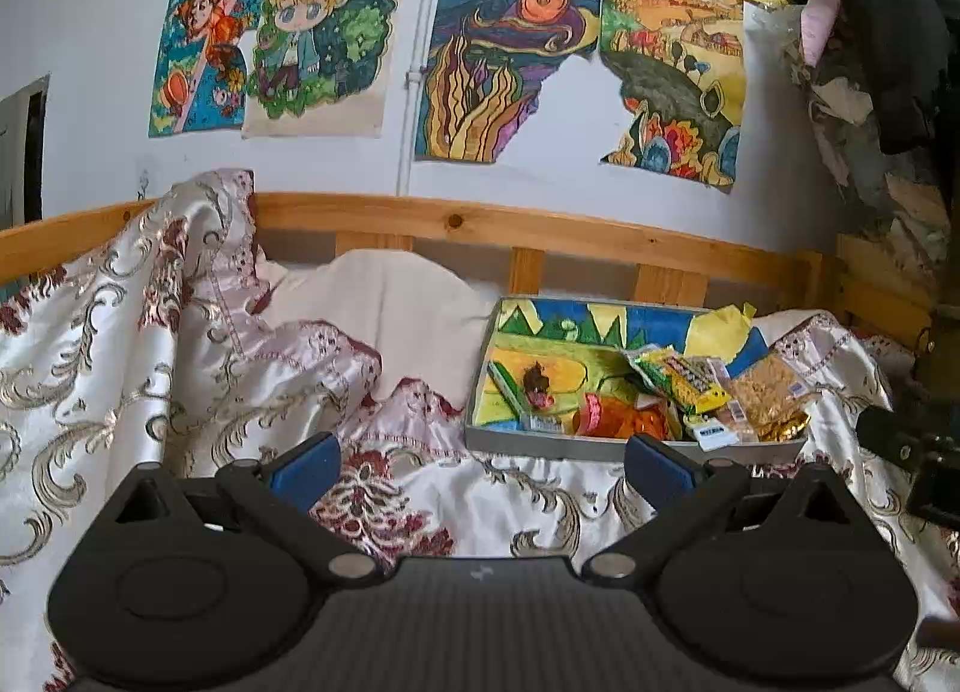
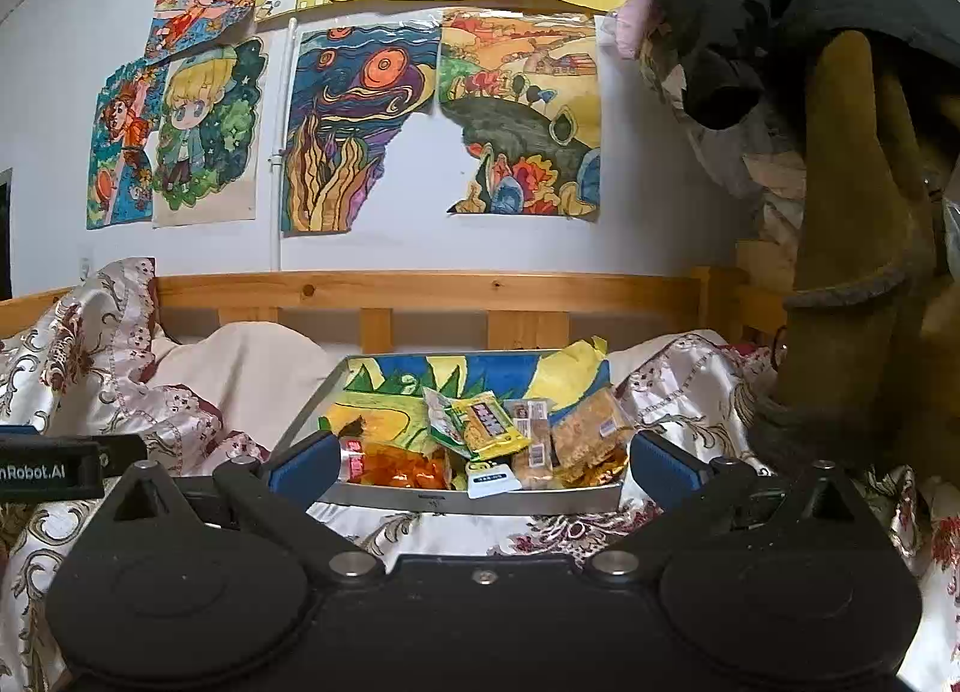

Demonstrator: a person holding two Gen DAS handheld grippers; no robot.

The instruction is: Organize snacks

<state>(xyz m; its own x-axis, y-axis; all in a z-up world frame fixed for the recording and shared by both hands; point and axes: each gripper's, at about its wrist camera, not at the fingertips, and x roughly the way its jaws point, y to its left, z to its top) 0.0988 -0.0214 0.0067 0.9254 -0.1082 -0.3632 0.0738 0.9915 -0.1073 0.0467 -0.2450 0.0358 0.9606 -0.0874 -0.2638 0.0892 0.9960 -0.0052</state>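
Home bedroom, probably a child's: bed set against a picture-covered wall.

Wooden bed rail (image 1: pixel 528 230) with slats, running along a white wall (image 1: pixel 90 62). Satin bedspread (image 1: pixel 120 332), cream with dark red floral and silver scroll pattern, rumpled over a plain pale sheet (image 1: pixel 408 296). Hand-coloured drawings (image 2: pixel 354 134) taped edge to edge on the wall: cartoon figures, a swirling sky, a landscape, sea creatures; some torn. Dark garments (image 2: pixel 720 2) hanging at the right. Shallow grey tray (image 2: pixel 468 497) lined with another drawing, resting on the bedspread, holding wrapped snacks (image 2: pixel 486 428).
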